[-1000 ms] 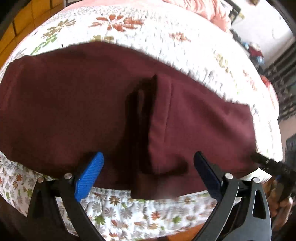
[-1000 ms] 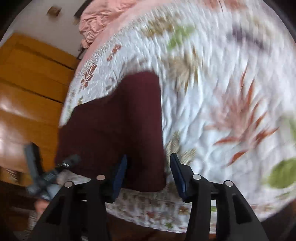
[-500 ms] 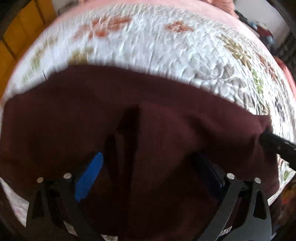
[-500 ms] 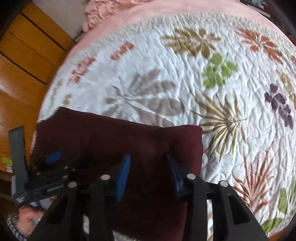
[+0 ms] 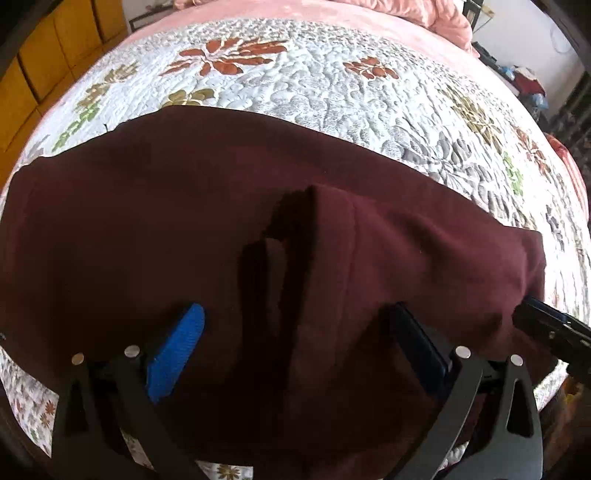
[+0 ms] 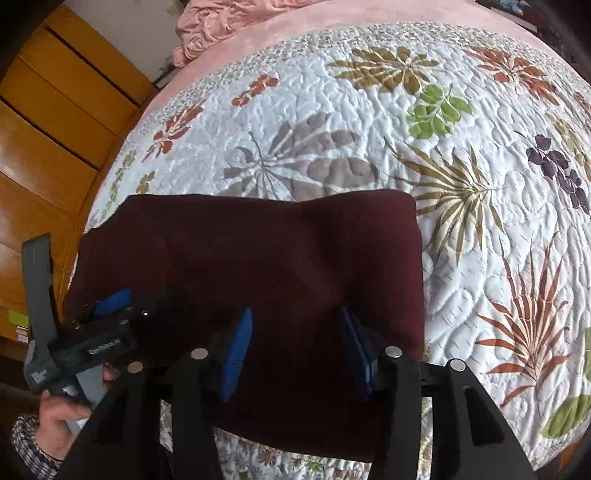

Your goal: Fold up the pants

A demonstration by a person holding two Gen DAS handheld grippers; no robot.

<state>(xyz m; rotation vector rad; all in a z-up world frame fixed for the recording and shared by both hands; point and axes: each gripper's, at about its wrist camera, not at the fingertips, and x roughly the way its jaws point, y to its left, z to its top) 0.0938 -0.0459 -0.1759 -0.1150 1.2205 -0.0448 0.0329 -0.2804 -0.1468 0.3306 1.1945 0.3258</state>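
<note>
Dark maroon pants (image 5: 192,221) lie flat across the near edge of a floral quilted bed, with a layer folded over at the middle (image 5: 332,229). My left gripper (image 5: 299,332) is open, its blue fingers spread just above the cloth near the near hem. My right gripper (image 6: 295,339) is open too, over the pants' right end (image 6: 295,251). The left gripper also shows in the right wrist view (image 6: 110,317), and the right gripper's tip shows at the right edge of the left wrist view (image 5: 546,325).
The white quilt (image 6: 461,221) with leaf and flower prints stretches beyond the pants. A pink blanket (image 6: 236,22) lies bunched at the far side. A yellow wooden wardrobe (image 6: 48,122) stands left of the bed. The bed edge drops just below the grippers.
Both grippers have moved forward over the pants and the views have steadied. The pants now fill more of both views. Both grippers stay open.
</note>
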